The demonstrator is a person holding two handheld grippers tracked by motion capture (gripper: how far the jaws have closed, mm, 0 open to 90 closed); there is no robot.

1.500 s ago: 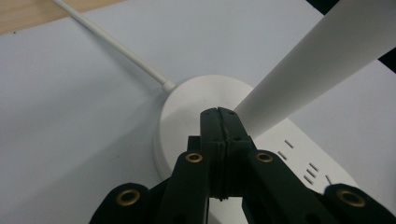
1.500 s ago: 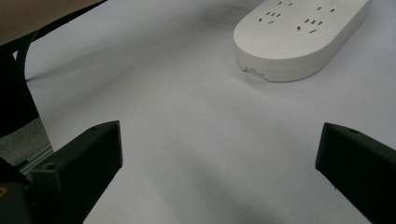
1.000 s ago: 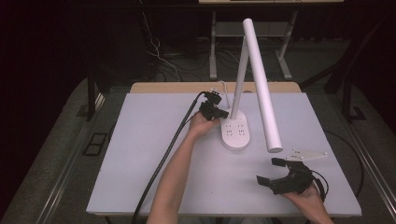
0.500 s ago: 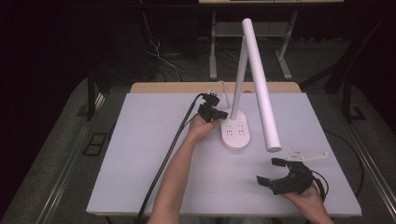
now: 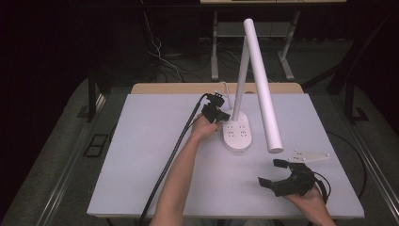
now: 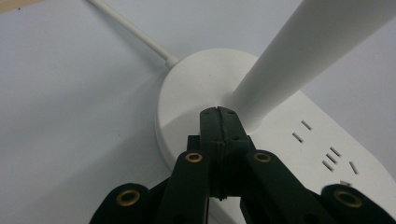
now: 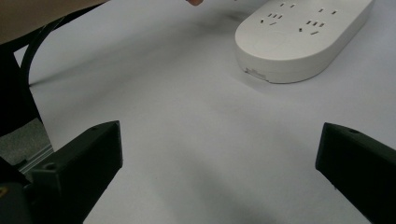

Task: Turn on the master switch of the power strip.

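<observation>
On the white surface (image 5: 141, 155), toward the far edge, sits the desk lamp base (image 5: 238, 134), the oval one with sockets built into its top. My left gripper (image 5: 217, 113) has its fingers (image 6: 218, 122) pinched fully together, nothing between them, and the tips are pressed down on the base right at the foot of the lamp post (image 6: 299, 56). I reckon I'm poking at a switch or touch spot there, though I can't actually make out a button from here.

My right gripper (image 5: 277, 175) is parked near the front edge, well apart from the lamp, fingers spread wide and holding nothing.

What worries me: the lamp head (image 5: 262, 89) hangs out long and slanted over the surface, so the whole thing looks top-heavy. If I push sideways instead of straight down, the tips could skid off the smooth plastic, shove the base along, or rock the post. The white cord (image 6: 133, 30) runs off the back, so a slide could tug that too. And the right hand's too far off to steady anything.
</observation>
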